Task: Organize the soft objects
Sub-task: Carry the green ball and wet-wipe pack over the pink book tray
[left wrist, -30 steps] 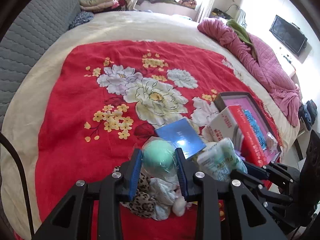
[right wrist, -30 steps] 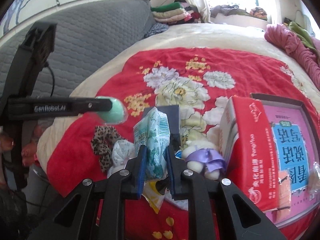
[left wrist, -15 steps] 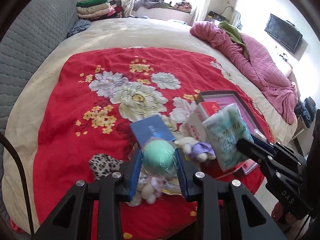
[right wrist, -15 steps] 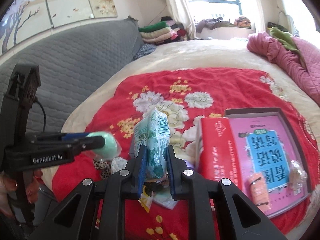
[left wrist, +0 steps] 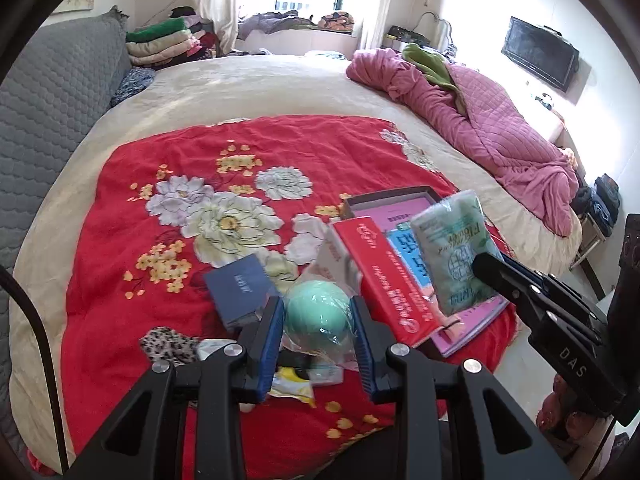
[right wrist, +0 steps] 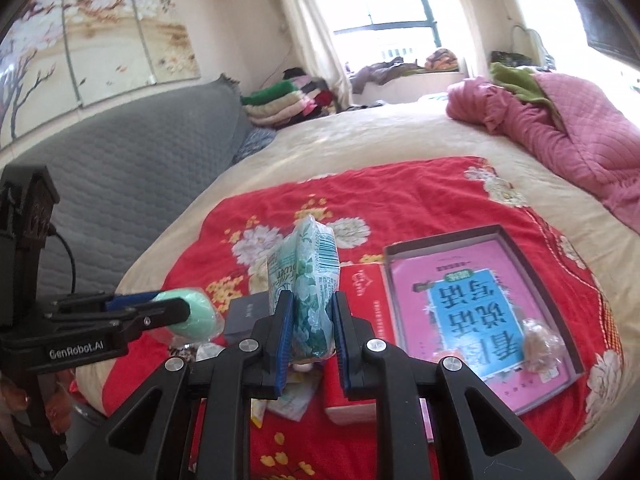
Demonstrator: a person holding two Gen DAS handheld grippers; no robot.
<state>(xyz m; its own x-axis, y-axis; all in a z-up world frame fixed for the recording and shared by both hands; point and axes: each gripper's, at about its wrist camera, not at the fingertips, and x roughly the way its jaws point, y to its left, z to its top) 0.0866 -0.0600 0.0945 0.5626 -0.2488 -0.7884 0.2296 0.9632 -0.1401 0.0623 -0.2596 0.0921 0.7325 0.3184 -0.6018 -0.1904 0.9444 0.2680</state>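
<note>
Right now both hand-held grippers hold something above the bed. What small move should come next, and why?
Probably carry the right hand-held gripper with its tissue pack toward the open box and lower it there. The box has bare room and sits nearest that side. The left hand-held gripper can wait with the green ball.

- left tongs (left wrist: 318, 316) clamped on mint-green ball (left wrist: 318, 312) in clear wrap, above red floral blanket (left wrist: 132, 320)
- right tongs (left wrist: 486, 268) pinching green tissue pack (left wrist: 454, 252) over pink-lined box (left wrist: 400, 200)
- navy box (left wrist: 238, 290) just left of ball
</note>
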